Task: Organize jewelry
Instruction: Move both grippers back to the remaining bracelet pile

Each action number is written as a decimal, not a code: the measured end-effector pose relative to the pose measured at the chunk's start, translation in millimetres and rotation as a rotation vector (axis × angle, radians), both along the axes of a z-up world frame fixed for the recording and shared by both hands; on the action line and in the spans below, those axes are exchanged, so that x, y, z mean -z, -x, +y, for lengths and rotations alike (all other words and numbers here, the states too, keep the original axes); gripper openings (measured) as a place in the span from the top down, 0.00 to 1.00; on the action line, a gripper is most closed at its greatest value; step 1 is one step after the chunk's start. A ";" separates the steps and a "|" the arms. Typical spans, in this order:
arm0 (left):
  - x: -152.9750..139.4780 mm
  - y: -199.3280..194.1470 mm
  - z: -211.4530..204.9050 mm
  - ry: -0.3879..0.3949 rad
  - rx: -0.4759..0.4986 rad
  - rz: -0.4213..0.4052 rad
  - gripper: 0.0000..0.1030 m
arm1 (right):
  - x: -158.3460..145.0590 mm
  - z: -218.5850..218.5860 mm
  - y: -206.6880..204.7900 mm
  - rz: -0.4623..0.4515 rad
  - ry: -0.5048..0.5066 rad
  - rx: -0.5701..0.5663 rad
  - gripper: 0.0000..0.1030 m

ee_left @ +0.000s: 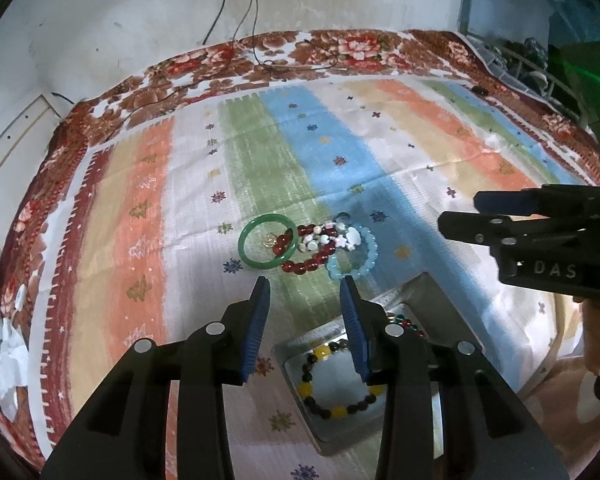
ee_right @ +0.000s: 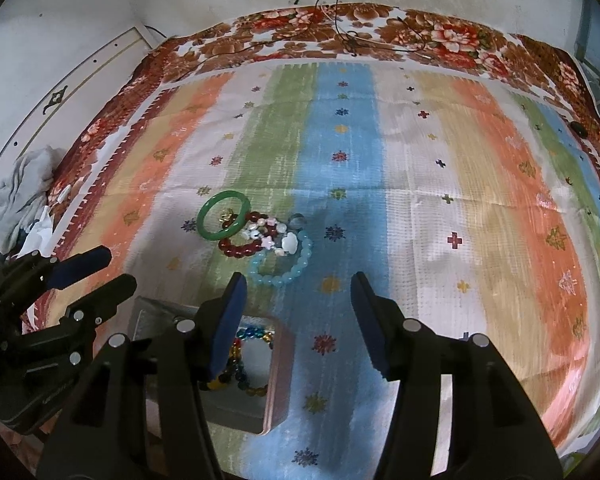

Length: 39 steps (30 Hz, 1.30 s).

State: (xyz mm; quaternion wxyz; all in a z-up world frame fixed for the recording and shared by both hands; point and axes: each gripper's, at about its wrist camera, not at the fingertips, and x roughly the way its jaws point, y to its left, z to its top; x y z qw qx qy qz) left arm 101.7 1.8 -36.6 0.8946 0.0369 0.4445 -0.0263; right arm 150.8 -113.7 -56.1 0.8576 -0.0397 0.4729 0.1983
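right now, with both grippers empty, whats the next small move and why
Probably ease the right gripper forward onto the light blue bead bracelet: it lies nearest, just beyond the open fingers, at the edge of the pile, and the metal tin already holds bracelets.

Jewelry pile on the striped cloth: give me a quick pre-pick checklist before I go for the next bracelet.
1. Left gripper empty, jaws apart: ok.
2. Right gripper empty, jaws apart: ok.
3. Metal tin open, room left beside the beaded bracelets inside: ok.
4. Light blue bracelet nearest, reachable: ok.
5. Pile untangled: not ok; red bead bracelet overlaps green bangle and pearl piece.
6. Small gold item inside bangle, free: cannot tell.
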 end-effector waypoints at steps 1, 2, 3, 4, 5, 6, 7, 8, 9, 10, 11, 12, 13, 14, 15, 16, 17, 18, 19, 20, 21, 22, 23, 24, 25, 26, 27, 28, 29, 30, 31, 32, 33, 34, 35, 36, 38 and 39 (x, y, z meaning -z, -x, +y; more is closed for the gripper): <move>1.6 -3.1 0.2 -0.005 0.001 0.006 0.65 | 1.8 -0.6 -2.7 0.006 0.001 0.001 0.47; 4.4 -8.0 2.1 -0.012 -0.003 0.014 0.65 | 3.6 -0.9 -5.2 0.013 0.001 0.000 0.47; 7.2 -12.6 4.9 -0.015 -0.009 0.023 0.65 | 5.4 -0.6 -7.6 0.020 -0.001 -0.002 0.46; 8.9 -16.0 7.1 -0.016 -0.014 0.030 0.65 | 6.7 -0.8 -9.1 0.024 -0.002 -0.005 0.46; 13.4 -21.5 12.2 -0.014 -0.026 0.045 0.65 | 7.8 0.2 -10.8 0.027 -0.001 -0.007 0.46; 15.8 -25.2 16.1 -0.009 -0.034 0.054 0.65 | 9.1 1.5 -13.6 0.027 0.004 -0.008 0.46; 18.6 -29.0 21.0 0.000 -0.043 0.064 0.65 | 10.9 3.8 -16.5 0.029 0.011 -0.010 0.46; 20.7 -32.7 25.0 0.007 -0.049 0.073 0.65 | 12.5 5.3 -19.3 0.031 0.016 -0.012 0.46; 22.6 -36.0 28.4 0.010 -0.057 0.078 0.65 | 14.5 7.2 -23.0 0.038 0.018 -0.013 0.46; 24.3 -38.3 31.5 0.015 -0.064 0.081 0.65 | 16.4 8.6 -25.9 0.050 0.013 -0.014 0.46; 26.2 -42.5 35.4 0.028 -0.071 0.089 0.65 | 18.0 9.6 -28.2 0.062 0.002 -0.017 0.46; 27.5 -45.2 37.3 0.039 -0.073 0.095 0.65 | 19.6 10.9 -31.0 0.078 -0.012 -0.021 0.46; 29.4 -48.8 39.3 0.049 -0.075 0.101 0.65 | 20.6 12.0 -32.8 0.088 -0.020 -0.024 0.46; 30.5 -51.0 39.7 0.050 -0.075 0.105 0.65 | 21.6 13.6 -34.8 0.095 -0.022 -0.027 0.46; 32.2 -54.0 39.7 0.048 -0.072 0.108 0.65 | 23.2 16.5 -36.9 0.098 -0.017 -0.034 0.46; 33.6 -56.6 38.4 0.044 -0.068 0.112 0.65 | 24.2 18.9 -38.3 0.099 -0.009 -0.039 0.46; 36.0 -59.4 37.1 0.039 -0.063 0.119 0.65 | 26.0 20.6 -40.6 0.101 -0.001 -0.043 0.46; 38.4 -62.9 36.1 0.035 -0.059 0.125 0.65 | 27.6 22.2 -42.3 0.104 0.003 -0.044 0.46; 40.5 -65.1 35.4 0.030 -0.056 0.130 0.65 | 30.5 23.4 -45.3 0.111 0.008 -0.045 0.46; 43.2 -67.7 34.4 0.024 -0.051 0.137 0.65 | 32.7 24.1 -47.8 0.116 0.013 -0.046 0.46; 45.2 -69.7 34.6 0.020 -0.048 0.141 0.65 | 35.1 24.8 -50.3 0.119 0.019 -0.046 0.46; 46.8 -71.4 34.5 0.017 -0.046 0.146 0.65 | 37.5 26.1 -52.7 0.123 0.025 -0.047 0.46; 48.9 -73.6 34.6 0.015 -0.044 0.151 0.65 | 39.5 27.1 -54.3 0.127 0.030 -0.048 0.46; 51.2 -75.9 35.0 0.013 -0.043 0.156 0.64 | 42.0 28.0 -56.4 0.131 0.036 -0.048 0.46; 52.9 -77.7 35.5 0.010 -0.044 0.159 0.64 | 43.9 28.1 -57.9 0.135 0.039 -0.050 0.46; 54.0 -79.6 36.3 0.008 -0.045 0.162 0.64 | 46.2 28.8 -59.6 0.138 0.044 -0.051 0.46; 55.8 -81.8 37.3 0.007 -0.047 0.167 0.64 | 48.1 29.2 -61.1 0.141 0.049 -0.051 0.46; 57.6 -83.9 38.5 0.011 -0.048 0.172 0.64 | 50.6 29.5 -63.4 0.145 0.055 -0.049 0.46; 59.3 -85.8 39.4 0.016 -0.048 0.178 0.64 | 53.6 29.5 -66.0 0.150 0.061 -0.045 0.46; 60.4 -87.8 40.2 0.019 -0.047 0.181 0.64 | 57.1 29.3 -68.5 0.158 0.067 -0.040 0.46; 61.9 -89.6 40.5 0.021 -0.047 0.185 0.63 | 60.1 29.3 -70.3 0.164 0.072 -0.036 0.46; 64.0 -91.6 40.7 0.021 -0.047 0.191 0.63 | 63.9 28.9 -72.7 0.174 0.078 -0.031 0.46; 65.9 -93.5 40.7 0.021 -0.045 0.195 0.63 | 67.5 28.3 -75.1 0.185 0.080 -0.027 0.46; 67.0 -94.3 40.7 0.021 -0.045 0.197 0.63 | 70.2 28.0 -76.8 0.194 0.080 -0.024 0.46; 68.6 -95.8 40.6 0.020 -0.044 0.200 0.63 | 73.0 27.2 -78.8 0.204 0.080 -0.021 0.46; 70.2 -97.0 40.6 0.020 -0.043 0.204 0.63 | 75.2 26.3 -80.7 0.210 0.081 -0.017 0.46; 72.7 -98.8 40.8 0.023 -0.041 0.211 0.63 | 77.6 25.7 -82.6 0.219 0.084 -0.013 0.46; 73.9 -99.9 40.6 0.023 -0.040 0.215 0.63 | 79.2 25.5 -83.7 0.225 0.086 -0.013 0.46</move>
